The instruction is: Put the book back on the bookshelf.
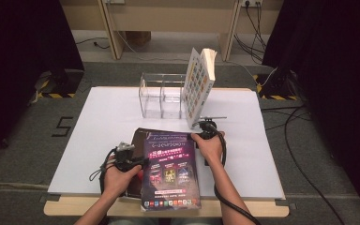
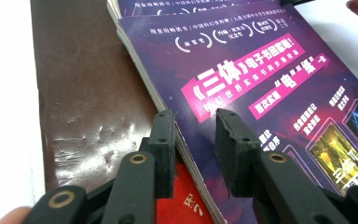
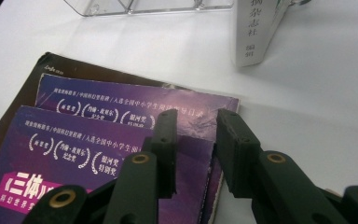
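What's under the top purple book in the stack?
A second purple book of the same design lies right under the top purple book, offset toward the clear rack. Below those, a dark brown book on the white table. A red patch peeks out; its source is covered.

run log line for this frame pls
left gripper: open, astride top purple paperback book left edge | right gripper: open at its far corner | stack on white table
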Available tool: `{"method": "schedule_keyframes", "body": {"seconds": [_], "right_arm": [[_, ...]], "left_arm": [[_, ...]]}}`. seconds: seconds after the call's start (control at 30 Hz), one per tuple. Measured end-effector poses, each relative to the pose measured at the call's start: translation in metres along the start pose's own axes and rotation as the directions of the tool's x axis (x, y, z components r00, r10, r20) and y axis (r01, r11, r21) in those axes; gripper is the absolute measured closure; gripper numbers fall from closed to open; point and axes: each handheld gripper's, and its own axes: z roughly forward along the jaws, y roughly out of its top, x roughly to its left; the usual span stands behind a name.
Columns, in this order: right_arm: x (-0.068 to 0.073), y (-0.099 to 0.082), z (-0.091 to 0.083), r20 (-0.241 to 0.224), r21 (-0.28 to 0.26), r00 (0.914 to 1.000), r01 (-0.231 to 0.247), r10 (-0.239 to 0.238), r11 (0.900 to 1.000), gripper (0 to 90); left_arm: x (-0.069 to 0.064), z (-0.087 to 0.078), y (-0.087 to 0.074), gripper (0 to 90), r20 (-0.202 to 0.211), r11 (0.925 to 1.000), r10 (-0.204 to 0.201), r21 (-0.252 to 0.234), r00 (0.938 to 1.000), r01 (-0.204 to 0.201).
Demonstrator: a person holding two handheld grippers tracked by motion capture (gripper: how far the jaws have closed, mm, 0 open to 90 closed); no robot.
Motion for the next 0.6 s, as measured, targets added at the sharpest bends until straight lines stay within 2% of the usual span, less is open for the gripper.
{"method": "schedule_keyframes", "body": {"seconds": [0.27, 0.4, 0.6], "right_arm": [[-0.0007, -0.0020, -0.0048, -0.016, 0.000, 0.9998, -0.013, 0.013, 0.9999, 71.5], [-0.0044, -0.0054, -0.0074, -0.044, 0.016, 0.9985, -0.031, 0.031, 0.9994, 72.3], [-0.0030, -0.0055, -0.0095, -0.043, 0.018, 0.9987, -0.026, 0.026, 0.9995, 72.4]], "left_arm": [[-0.0009, 0.0001, 0.0004, 68.3, -0.006, 1.0000, 0.004, 0.002, 1.0000, -0.004], [-0.0011, 0.0001, 0.0009, 68.3, -0.007, 1.0000, 0.008, 0.005, 0.9999, -0.008], [-0.0011, 0.0001, 0.0010, 68.3, -0.007, 1.0000, 0.007, 0.006, 1.0000, -0.007]]}}
